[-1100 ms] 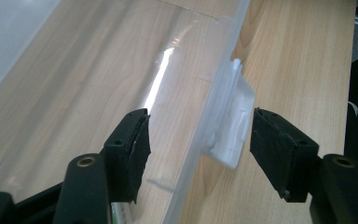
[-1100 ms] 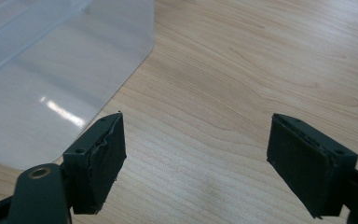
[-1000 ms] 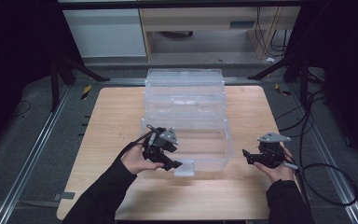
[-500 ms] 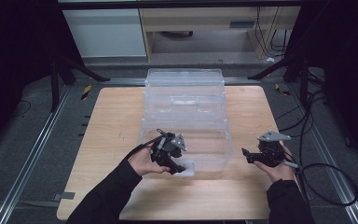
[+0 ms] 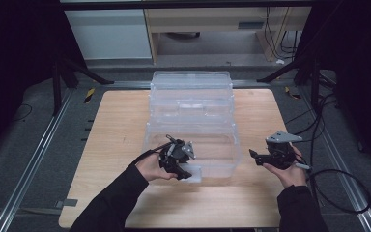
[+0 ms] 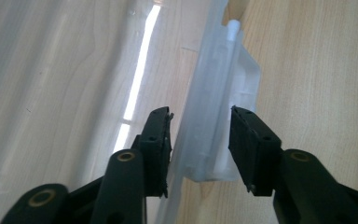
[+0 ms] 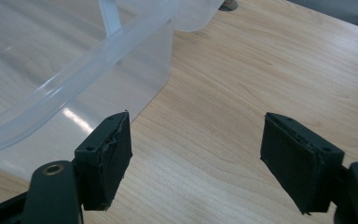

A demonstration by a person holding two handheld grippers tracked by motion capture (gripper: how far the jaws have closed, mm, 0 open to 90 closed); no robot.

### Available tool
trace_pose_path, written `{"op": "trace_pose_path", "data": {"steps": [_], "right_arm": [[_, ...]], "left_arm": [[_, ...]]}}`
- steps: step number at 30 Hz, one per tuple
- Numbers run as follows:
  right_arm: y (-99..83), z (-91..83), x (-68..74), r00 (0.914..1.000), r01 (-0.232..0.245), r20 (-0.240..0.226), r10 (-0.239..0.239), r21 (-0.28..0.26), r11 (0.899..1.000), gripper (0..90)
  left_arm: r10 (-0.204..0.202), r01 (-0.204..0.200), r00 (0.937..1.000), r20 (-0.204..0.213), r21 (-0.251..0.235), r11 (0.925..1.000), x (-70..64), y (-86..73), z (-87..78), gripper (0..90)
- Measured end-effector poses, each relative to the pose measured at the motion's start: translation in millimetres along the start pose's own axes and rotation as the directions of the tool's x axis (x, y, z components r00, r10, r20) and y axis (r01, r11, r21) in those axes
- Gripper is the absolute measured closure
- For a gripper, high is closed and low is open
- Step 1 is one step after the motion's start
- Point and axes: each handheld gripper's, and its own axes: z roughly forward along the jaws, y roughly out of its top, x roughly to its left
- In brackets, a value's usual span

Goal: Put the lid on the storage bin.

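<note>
Since a second ago, the left hand-held gripper (image 5: 189, 175) has swung in from the near-left corner of the box (image 5: 192, 140) and turned down onto the latch (image 5: 194, 172) at the box's near wall; the right hand-held gripper (image 5: 252, 155) has not moved.

From the high view, the clear box sits across the middle of the table (image 5: 116, 125), its stepped tiers running from the far edge toward the near edge. The latch hangs off the near wall, left of that wall's middle, and the left hand-held gripper sits right on it. The right one hovers beside the box's near-right corner, apart from it, pointing toward the box.

In the left gripper view, the left hand-held gripper (image 6: 199, 140) straddles the latch (image 6: 223, 107): one jaw lies against the box-wall side, the other stands on the table side with a small gap left, so it is released but nearly closed on the tab. The latch's long axis runs straight away between the jaws, so I judge that closing is all the grasp needs.

In the right gripper view, the right hand-held gripper (image 7: 196, 154) is spread wide over bare wood, holding nothing, with the box (image 7: 74, 93) corner just beyond one jaw. The left hand is plainly the nearer one.
</note>
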Motion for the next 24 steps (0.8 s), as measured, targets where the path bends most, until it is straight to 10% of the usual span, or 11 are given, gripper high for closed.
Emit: {"op": "trace_pose_path", "data": {"steps": [24], "right_arm": [[46.1, -9.9, -1.5, 0.9979, 0.043, -0.043, -0.048, -0.106, 0.993, 29.8]], "left_arm": [[0.022, -0.022, 0.9989, 0.042, -0.003, 0.9998, 7.0, -1.2, 1.3, 65.7]]}}
